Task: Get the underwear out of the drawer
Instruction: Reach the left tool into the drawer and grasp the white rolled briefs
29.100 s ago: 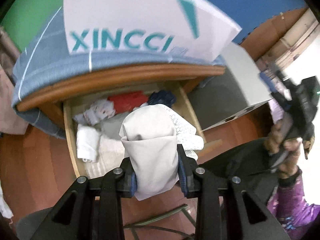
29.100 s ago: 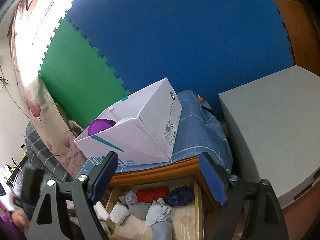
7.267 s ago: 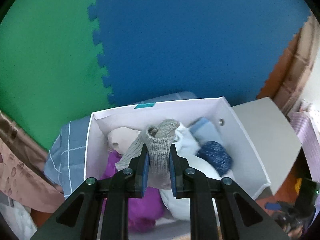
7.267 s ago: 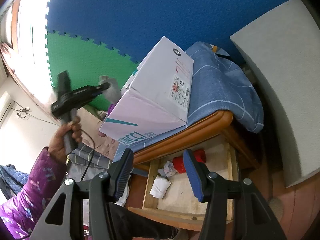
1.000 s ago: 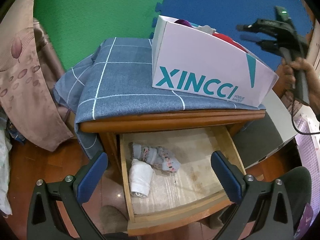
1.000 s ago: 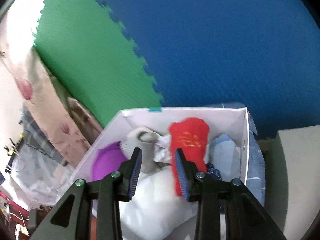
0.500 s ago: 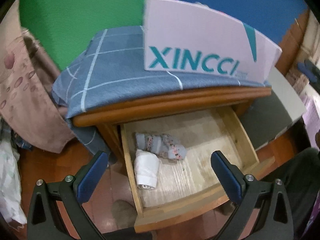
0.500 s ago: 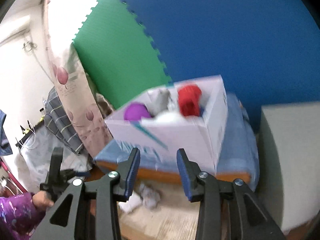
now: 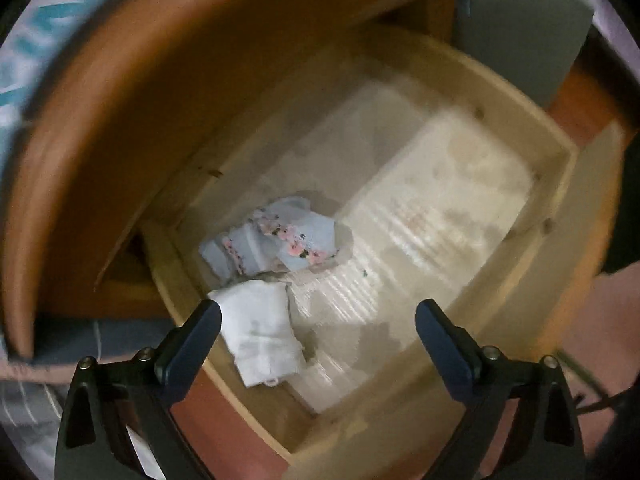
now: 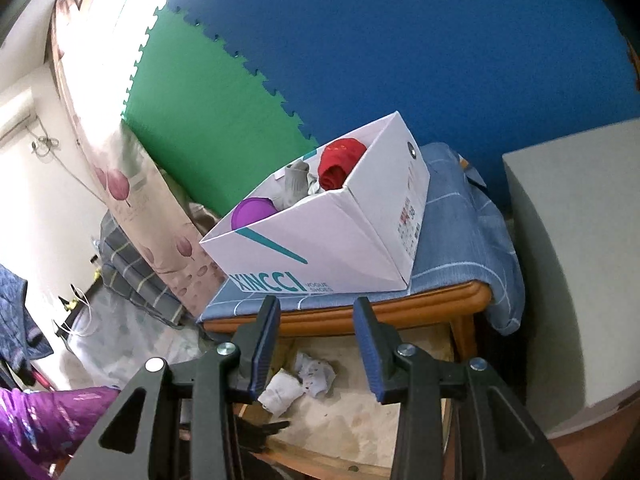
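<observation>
The pale wooden drawer is pulled out so I can reach in. The folded white underwear and floral piece lie in its corner. My left gripper, empty, is closing above them; my right gripper waits half-spread, empty.

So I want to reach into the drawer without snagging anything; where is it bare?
The drawer floor is bare from the middle across to its far side wall and front. The crowded corner holds the white roll and floral underwear, beside the closing left claw.
</observation>
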